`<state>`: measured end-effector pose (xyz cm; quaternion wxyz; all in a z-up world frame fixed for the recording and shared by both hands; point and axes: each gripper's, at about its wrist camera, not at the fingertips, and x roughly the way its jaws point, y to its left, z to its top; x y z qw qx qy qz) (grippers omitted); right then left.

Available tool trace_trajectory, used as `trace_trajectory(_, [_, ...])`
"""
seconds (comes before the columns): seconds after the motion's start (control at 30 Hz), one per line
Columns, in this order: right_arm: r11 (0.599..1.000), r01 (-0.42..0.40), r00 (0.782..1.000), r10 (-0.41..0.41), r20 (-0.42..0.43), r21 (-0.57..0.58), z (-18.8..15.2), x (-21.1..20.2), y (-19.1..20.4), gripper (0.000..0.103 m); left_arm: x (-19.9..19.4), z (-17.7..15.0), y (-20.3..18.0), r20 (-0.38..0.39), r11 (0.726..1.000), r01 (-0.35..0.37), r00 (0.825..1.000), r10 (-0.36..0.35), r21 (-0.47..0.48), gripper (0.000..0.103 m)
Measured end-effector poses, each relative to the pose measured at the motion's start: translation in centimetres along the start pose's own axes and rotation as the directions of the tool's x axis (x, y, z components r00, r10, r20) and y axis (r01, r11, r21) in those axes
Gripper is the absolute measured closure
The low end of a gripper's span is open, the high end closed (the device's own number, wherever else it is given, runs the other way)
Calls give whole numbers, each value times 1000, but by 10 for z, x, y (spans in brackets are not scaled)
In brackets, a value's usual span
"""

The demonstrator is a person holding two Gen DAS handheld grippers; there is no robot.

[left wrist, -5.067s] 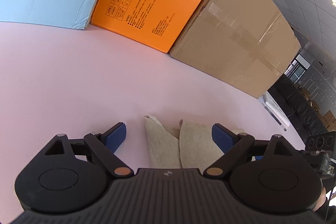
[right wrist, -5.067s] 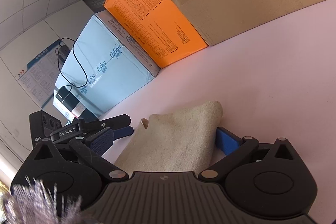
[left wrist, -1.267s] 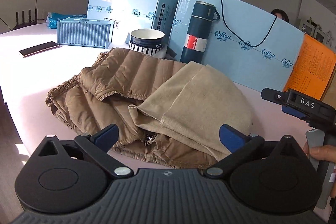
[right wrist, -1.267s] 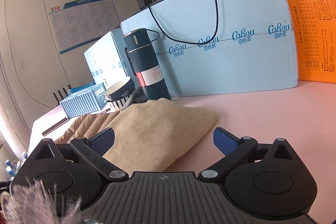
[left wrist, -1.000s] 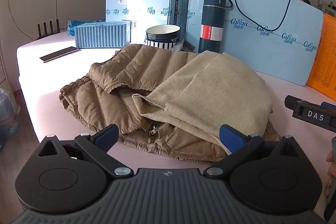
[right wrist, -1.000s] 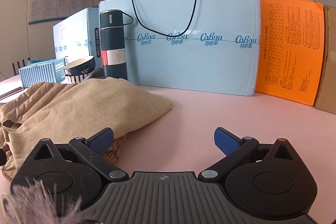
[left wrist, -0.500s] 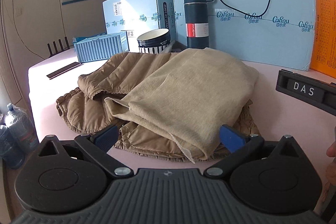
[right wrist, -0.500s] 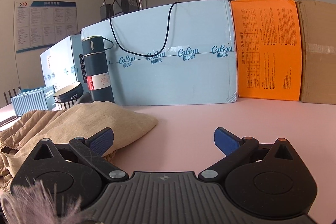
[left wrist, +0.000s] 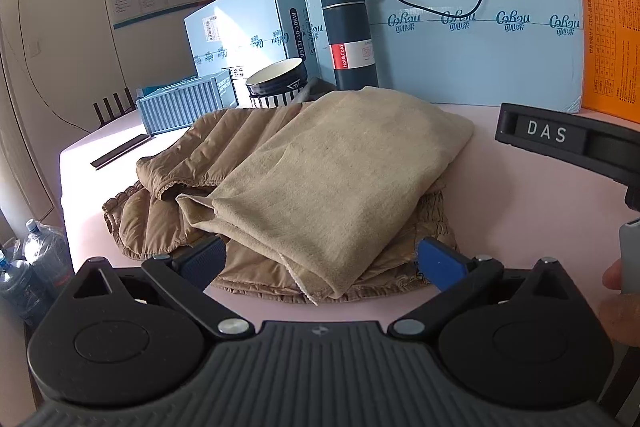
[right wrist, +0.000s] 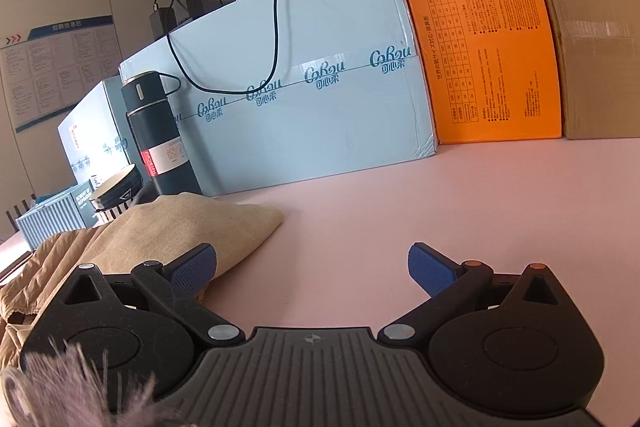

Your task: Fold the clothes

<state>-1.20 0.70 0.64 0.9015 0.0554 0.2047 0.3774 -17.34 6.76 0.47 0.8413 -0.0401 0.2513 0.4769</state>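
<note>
A folded beige cloth (left wrist: 340, 179) lies on top of a folded tan quilted jacket (left wrist: 192, 155) on the pink table (left wrist: 532, 227). My left gripper (left wrist: 320, 263) is open and empty, its jaws spread just in front of the pile's near edge. My right gripper (right wrist: 312, 269) is open and empty over bare table, with the beige cloth (right wrist: 192, 231) and the jacket (right wrist: 48, 263) at its left finger. The right gripper's body marked DAS (left wrist: 560, 143) shows at the right of the left wrist view.
Behind the pile stand a dark flask (left wrist: 348, 31), a striped bowl (left wrist: 276, 83) and a small blue container box (left wrist: 184, 103). Light blue boxes (right wrist: 320, 99), an orange box (right wrist: 480, 43) and a cardboard box (right wrist: 596, 39) line the back. Water bottles (left wrist: 36, 259) stand off the table's left edge.
Both grippers let go of the beige cloth, which now lies on the jacket pile. Over the last second the left gripper drew closer to the pile; the right swung rightward over bare table.
</note>
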Motion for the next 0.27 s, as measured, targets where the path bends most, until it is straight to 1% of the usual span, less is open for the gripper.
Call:
trace_trajectory(0.1, [1000,-2,1000,2,-5,28,0,1,-4,0,1,-2,0,-2,1000,0,1000,0,5,0])
trace_trajectory(0.27, [1000,-2,1000,2,-2,30,-1,0,-3,0,0,-3,4,7,1000,2,1000,-2,-5,0])
